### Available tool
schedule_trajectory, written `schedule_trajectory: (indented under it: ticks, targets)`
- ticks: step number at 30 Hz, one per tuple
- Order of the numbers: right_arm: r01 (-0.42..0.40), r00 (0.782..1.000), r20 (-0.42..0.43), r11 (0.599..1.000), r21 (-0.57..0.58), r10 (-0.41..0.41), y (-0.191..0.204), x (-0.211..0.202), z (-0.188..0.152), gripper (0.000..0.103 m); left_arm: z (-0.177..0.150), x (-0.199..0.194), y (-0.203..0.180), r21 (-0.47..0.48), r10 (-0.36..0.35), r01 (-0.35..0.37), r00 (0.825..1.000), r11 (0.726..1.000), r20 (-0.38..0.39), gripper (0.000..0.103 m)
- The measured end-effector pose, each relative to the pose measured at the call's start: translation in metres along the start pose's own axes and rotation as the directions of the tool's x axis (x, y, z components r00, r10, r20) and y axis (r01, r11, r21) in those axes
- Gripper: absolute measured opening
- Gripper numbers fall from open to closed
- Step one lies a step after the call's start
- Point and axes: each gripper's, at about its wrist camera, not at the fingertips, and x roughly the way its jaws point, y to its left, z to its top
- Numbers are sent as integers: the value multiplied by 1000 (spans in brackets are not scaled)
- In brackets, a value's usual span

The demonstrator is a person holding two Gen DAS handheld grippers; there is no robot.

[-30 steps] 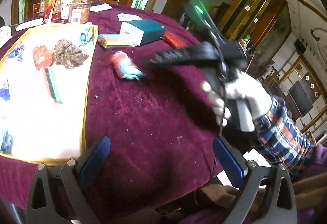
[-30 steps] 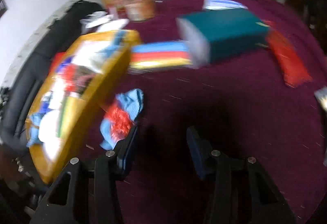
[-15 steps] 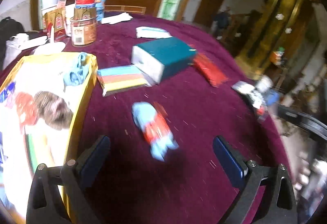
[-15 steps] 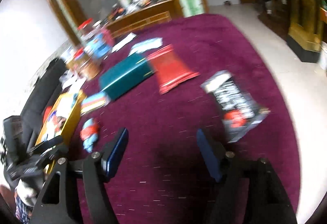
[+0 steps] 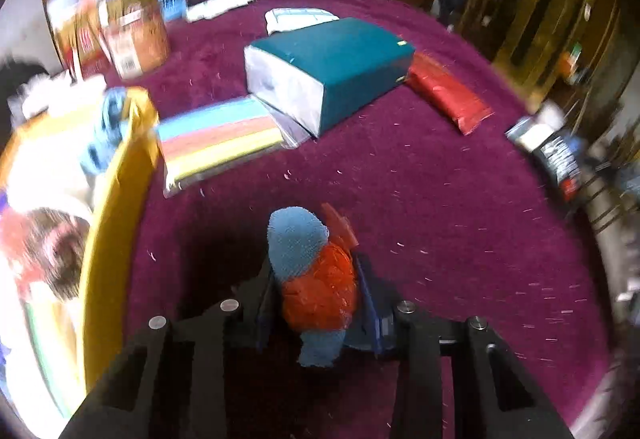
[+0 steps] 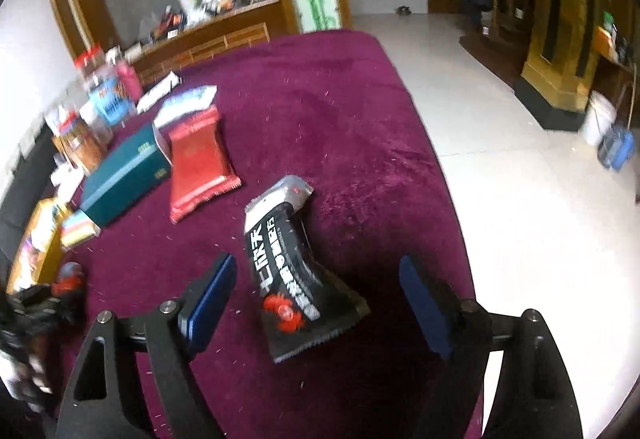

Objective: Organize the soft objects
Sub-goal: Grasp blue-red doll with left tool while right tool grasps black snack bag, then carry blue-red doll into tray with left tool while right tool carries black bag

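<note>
Left tongs (image 5: pixel 316 295) now clamp blue-red sponge (image 5: pixel 312 271); right tongs (image 6: pixel 320 303) gape.

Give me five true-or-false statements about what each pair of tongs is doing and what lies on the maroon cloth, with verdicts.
1. The left tongs are shut on the blue and red soft toy. True.
2. The right tongs grip the black packet. False: they are open, with the packet lying between them.
3. The teal box sits inside the yellow tray. False: it lies on the cloth.
4. A red packet lies beside the teal box. True.
5. The rainbow-striped pack lies next to the tray. True.
</note>
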Motion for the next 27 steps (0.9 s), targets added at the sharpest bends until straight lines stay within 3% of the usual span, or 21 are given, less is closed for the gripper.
schedule_trajectory:
  ticks: [6,8,10,11,12,21,27]
  targets:
    - [65,995,-70,993,-101,-73,25,39,4,82,-15,-23,10,-46,-78,79,996,996,30,39]
    - [104,990,-85,987,-118,-115,29,47,4,66,-20,-35,14,-58,-99,101,994,993,48,39]
    - [97,989,-97,990,-104,-107,31,49,3,56,-22,-44,19,-72,-117,122,991,990,64,39]
    - [101,990,-93,990,-99,-110,31,47,3,39,-25,-51,21,-83,-130,136,989,987,73,39]
    - [84,991,-92,992,-91,-93,32,44,3,33,-27,-59,25,-94,-148,156,985,983,85,39]
    - [-10,1000,-28,999,-44,9,49,-8,-4,32,-57,-111,66,-183,-173,205,969,962,175,39]
    - [-115,993,-14,989,-91,114,93,-39,-17,32,-88,-148,117,-276,-78,144,968,950,238,39]
